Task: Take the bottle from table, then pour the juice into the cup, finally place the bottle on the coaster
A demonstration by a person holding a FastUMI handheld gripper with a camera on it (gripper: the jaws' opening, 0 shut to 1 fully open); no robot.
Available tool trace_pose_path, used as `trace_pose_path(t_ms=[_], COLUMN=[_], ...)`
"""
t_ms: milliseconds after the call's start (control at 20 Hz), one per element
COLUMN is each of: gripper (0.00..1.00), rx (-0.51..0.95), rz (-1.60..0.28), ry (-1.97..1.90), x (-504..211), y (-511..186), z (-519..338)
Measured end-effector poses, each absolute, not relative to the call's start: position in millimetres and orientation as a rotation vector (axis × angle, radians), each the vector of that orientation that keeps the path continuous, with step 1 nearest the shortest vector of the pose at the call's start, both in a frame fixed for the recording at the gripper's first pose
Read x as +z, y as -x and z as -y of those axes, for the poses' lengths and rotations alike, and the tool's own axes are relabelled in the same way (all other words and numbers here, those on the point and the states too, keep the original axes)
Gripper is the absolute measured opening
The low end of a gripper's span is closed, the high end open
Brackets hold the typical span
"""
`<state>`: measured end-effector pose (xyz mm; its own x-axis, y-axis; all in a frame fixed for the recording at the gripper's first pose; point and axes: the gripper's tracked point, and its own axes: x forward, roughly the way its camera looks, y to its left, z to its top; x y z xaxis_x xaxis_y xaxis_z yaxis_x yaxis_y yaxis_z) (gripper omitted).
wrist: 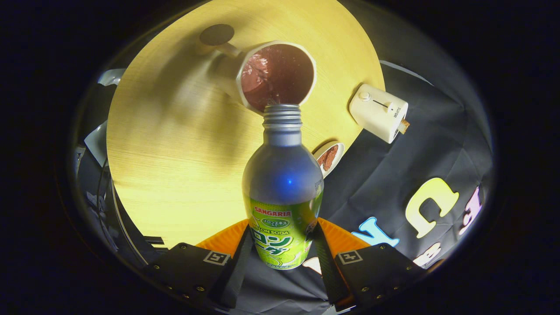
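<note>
My gripper (281, 245) is shut on a silver bottle (282, 175) with a green label, both fingers pressing its lower body. The bottle is tipped forward, its open threaded neck (282, 118) right at the near rim of a white cup (276, 75). The cup stands on the round yellow wooden table (175, 166) and holds dark reddish-brown liquid. A round dark coaster (216, 34) lies on the table just beyond the cup, to its left.
A cream toaster (378, 113) with a slice of toast sticking out sits at the table's right edge. A small white dish (329, 157) with brown food lies nearer, right of the bottle. Black cloth hangs beyond the table edge.
</note>
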<state>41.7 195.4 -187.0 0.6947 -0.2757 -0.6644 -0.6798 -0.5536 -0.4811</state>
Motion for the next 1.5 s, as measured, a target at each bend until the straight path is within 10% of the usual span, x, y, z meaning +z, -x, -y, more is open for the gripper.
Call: trace_pose_path(t_ms=[1500], gripper=[0.74], rx=[0.704], rz=[-0.694], ry=[2.070], x=[-197], y=[-38], z=[-192])
